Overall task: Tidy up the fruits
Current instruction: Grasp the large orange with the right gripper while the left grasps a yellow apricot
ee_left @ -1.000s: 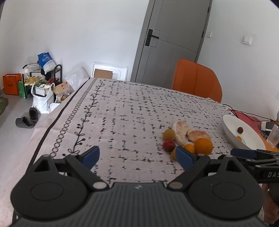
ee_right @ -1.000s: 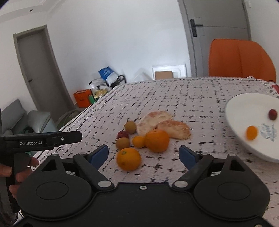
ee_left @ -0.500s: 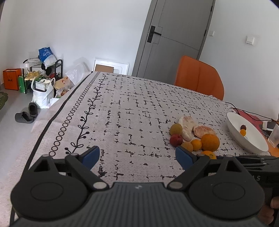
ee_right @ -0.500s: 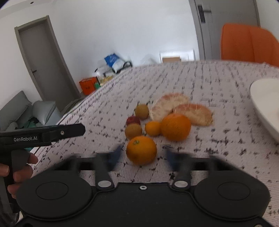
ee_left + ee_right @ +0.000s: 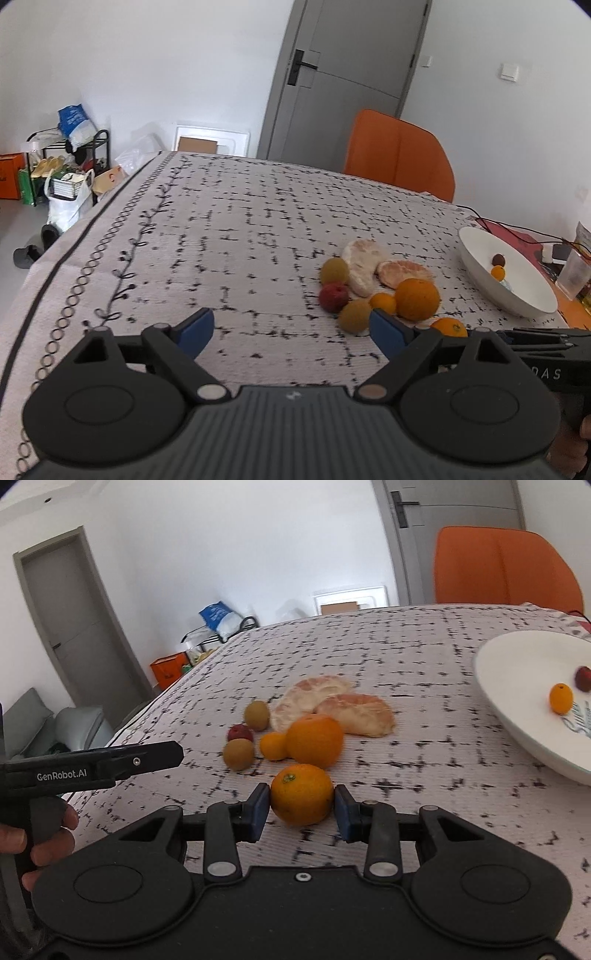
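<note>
Right wrist view alone shows the right gripper (image 5: 302,808) clamped on the orange (image 5: 301,799).

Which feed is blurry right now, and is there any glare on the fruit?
Right wrist view: motion blur smears the bowl and far fruit; the orange between the pads is fairly sharp. Left wrist view: crisper, fisheye bending at the table edge. Soft daylight, no harsh glare in either.

Both tools share one build: a black body with round side discs, silver pivot screws and blue pads. The left gripper (image 5: 288,329) has a ribbed grey housing with a small white mark; "GenRobot.AI" is printed on its side. The right gripper (image 5: 302,810) has a smooth black housing; "DAS" shows on its side.
</note>
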